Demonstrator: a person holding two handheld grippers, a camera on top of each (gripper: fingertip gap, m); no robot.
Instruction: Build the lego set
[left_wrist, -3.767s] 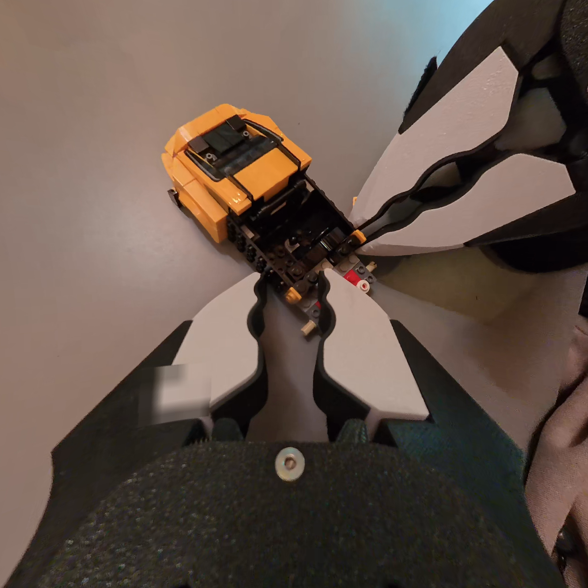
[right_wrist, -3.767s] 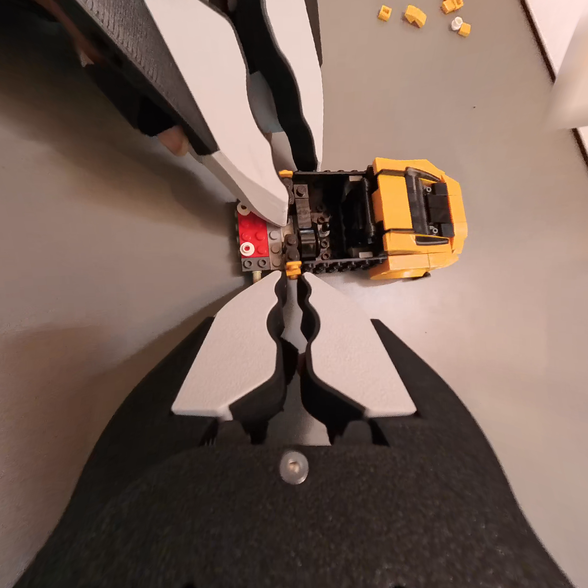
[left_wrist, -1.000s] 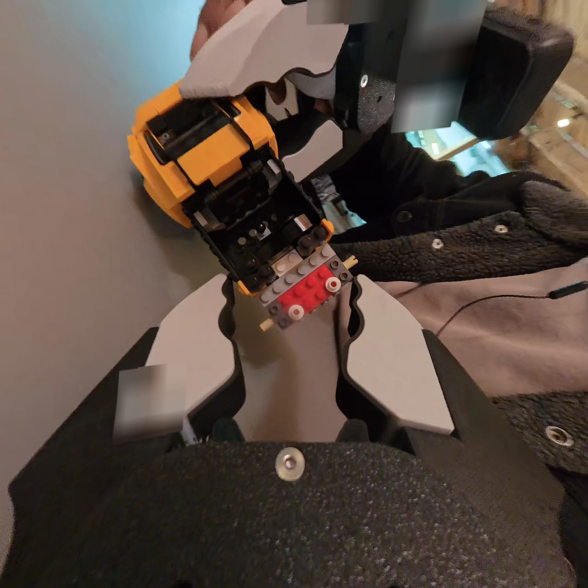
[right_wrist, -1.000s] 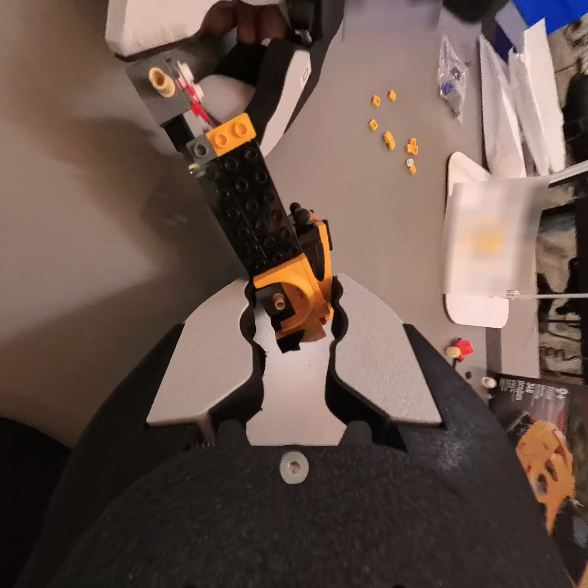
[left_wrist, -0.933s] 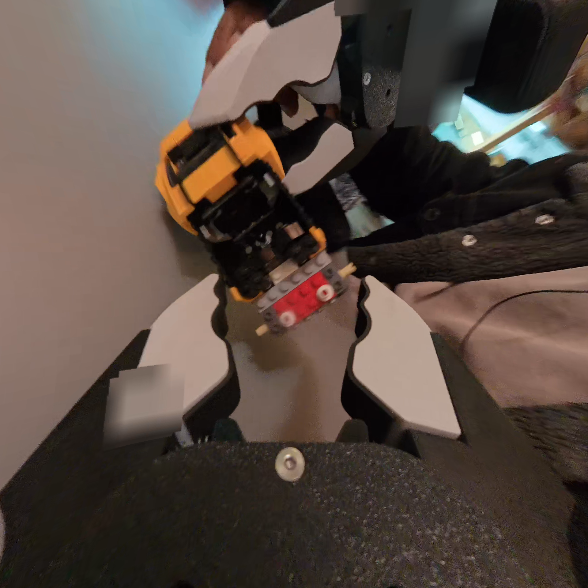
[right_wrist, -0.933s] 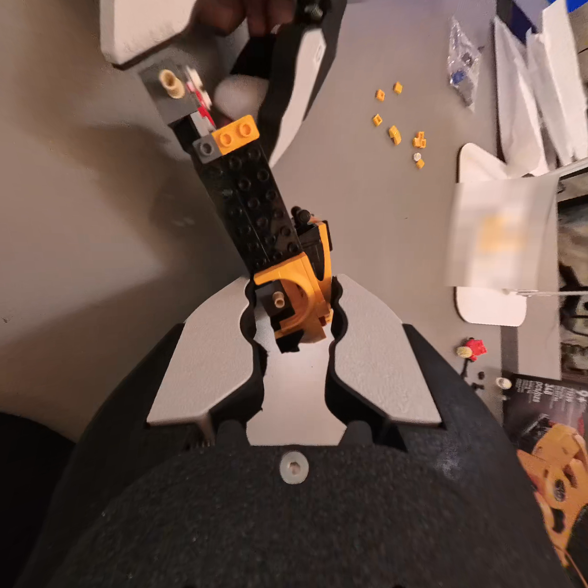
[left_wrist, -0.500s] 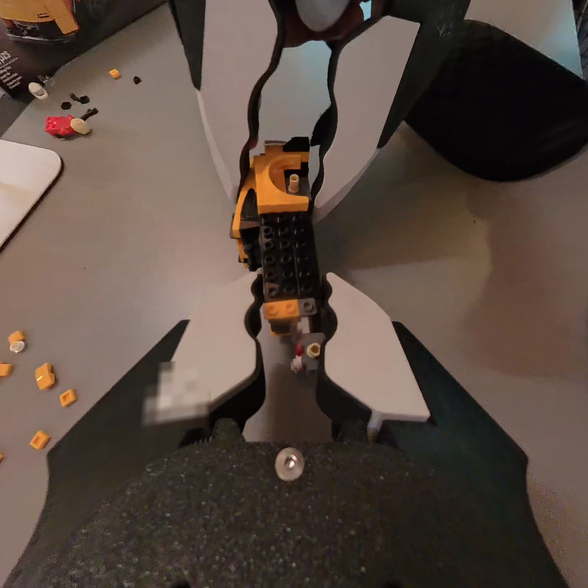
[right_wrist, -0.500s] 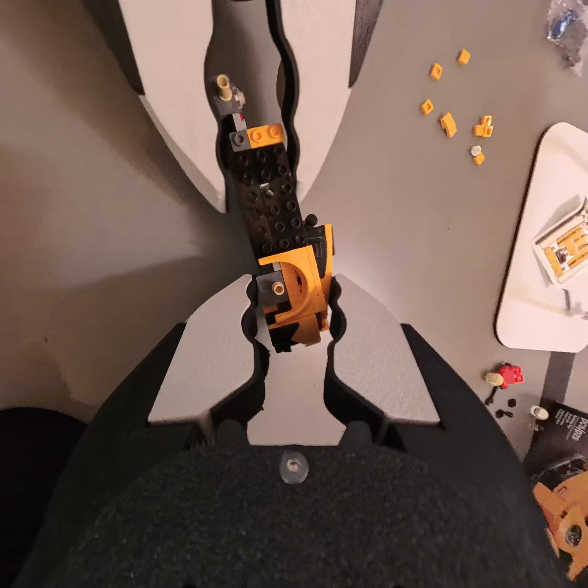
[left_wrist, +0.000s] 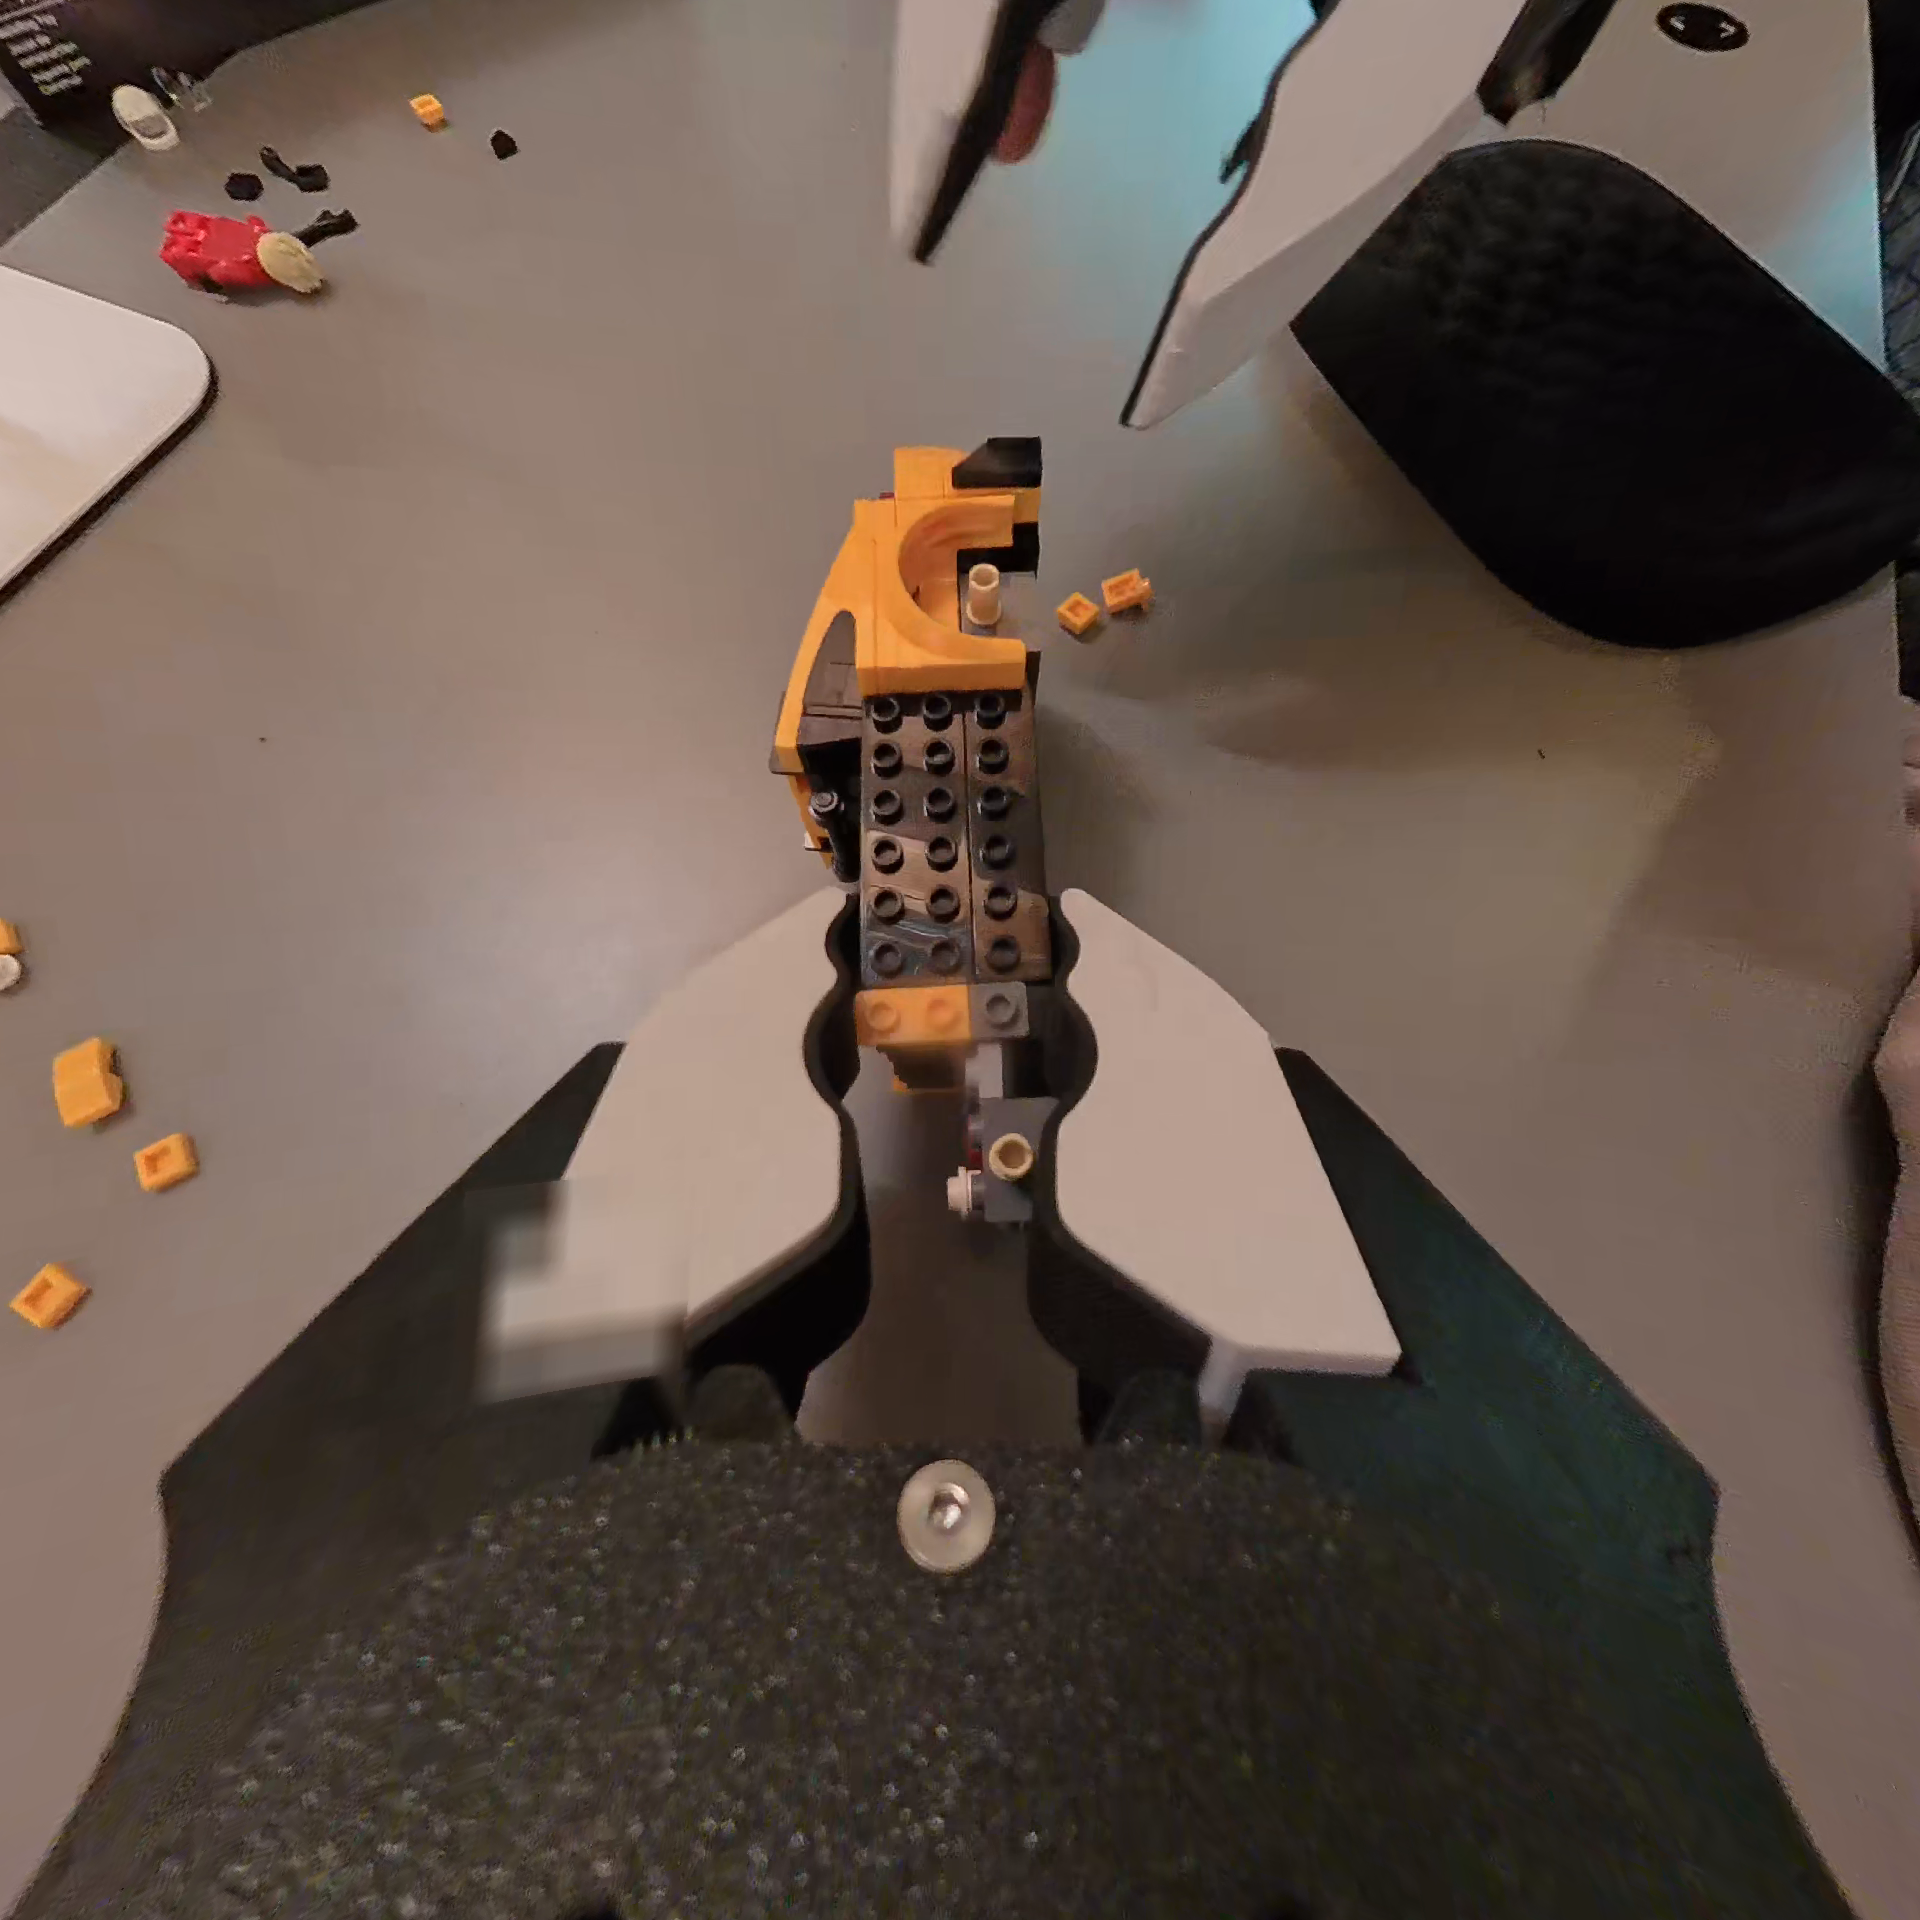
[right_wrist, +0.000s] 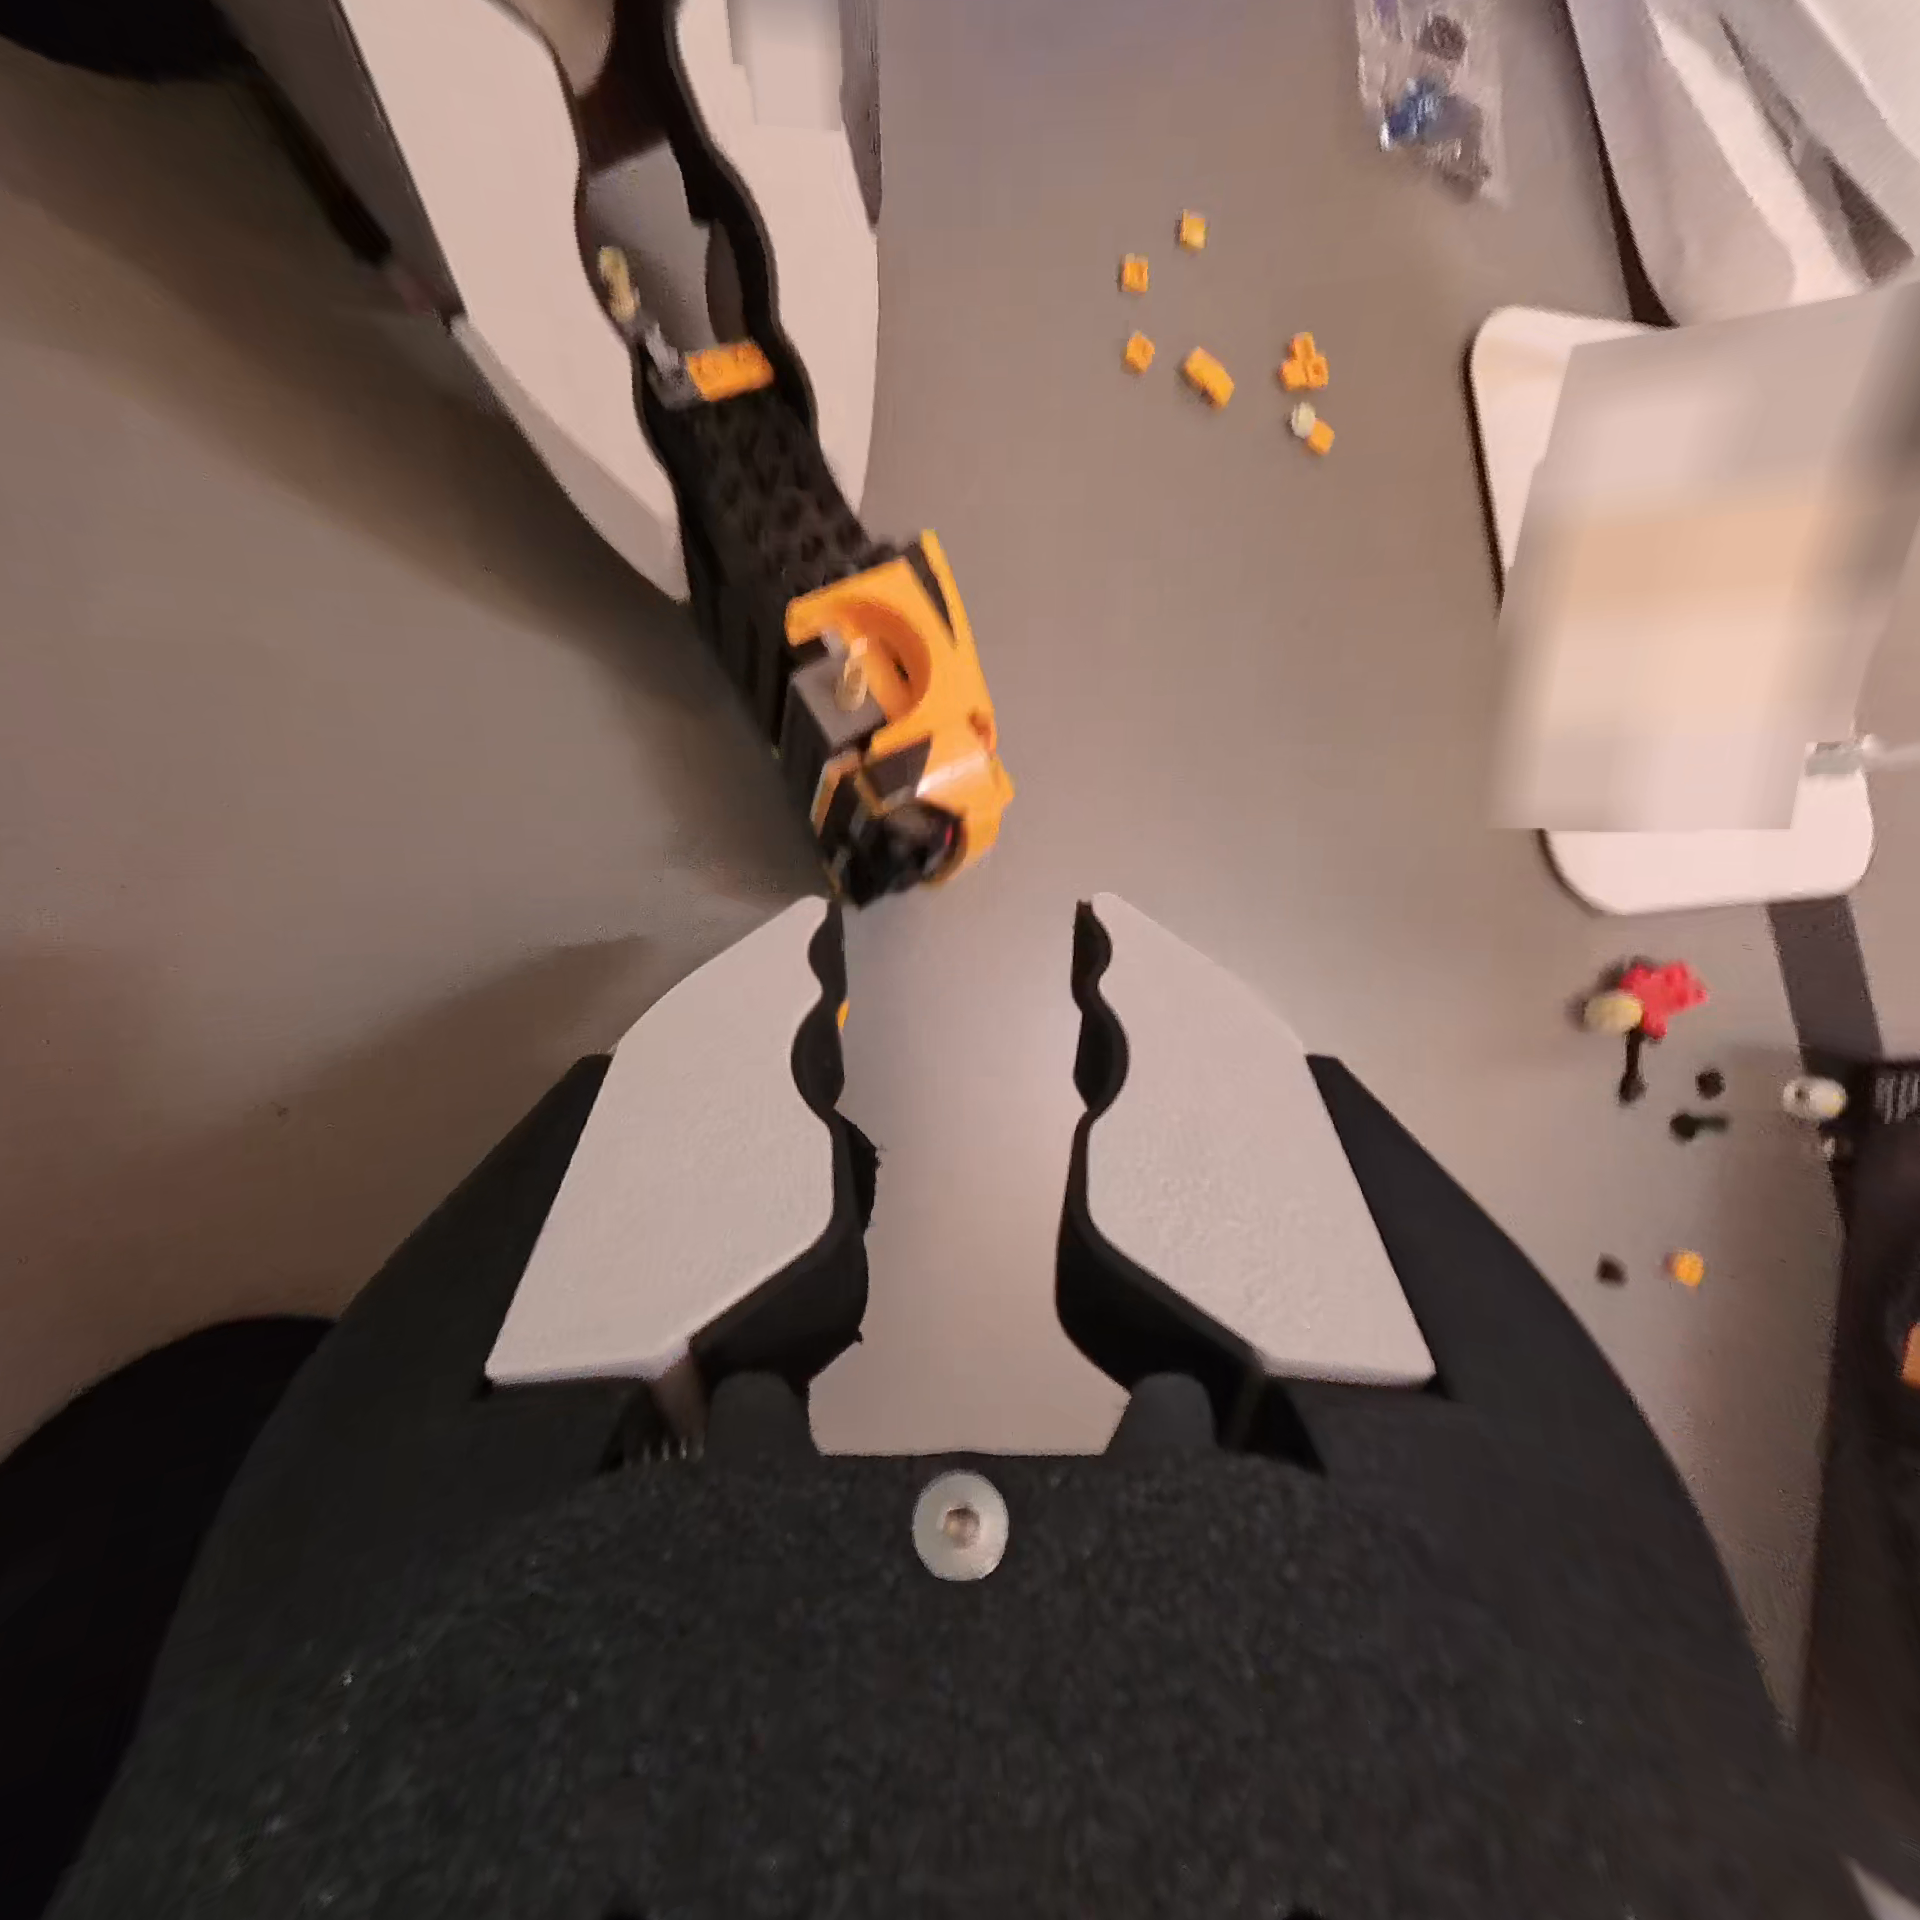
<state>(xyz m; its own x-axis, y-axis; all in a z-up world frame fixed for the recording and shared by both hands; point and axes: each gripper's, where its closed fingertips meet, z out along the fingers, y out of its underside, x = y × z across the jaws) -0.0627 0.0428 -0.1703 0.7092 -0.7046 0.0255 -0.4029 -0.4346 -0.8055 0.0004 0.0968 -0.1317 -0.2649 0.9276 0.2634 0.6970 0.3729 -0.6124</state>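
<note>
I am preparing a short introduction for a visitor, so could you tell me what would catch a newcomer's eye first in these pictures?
The orange and black brick-built car stands out first, lifted over the grey table with its studded black underside showing, gripped at one end by the left claw. Facing it, the right claw is open and bare just short of the car's orange end. Small orange bricks lie scattered beyond.

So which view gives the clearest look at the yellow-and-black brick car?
The left wrist view: the brick car sits sharp and centred, studded black underside up, its near end clamped in the left gripper. The right wrist view shows it blurred and farther off.
</note>
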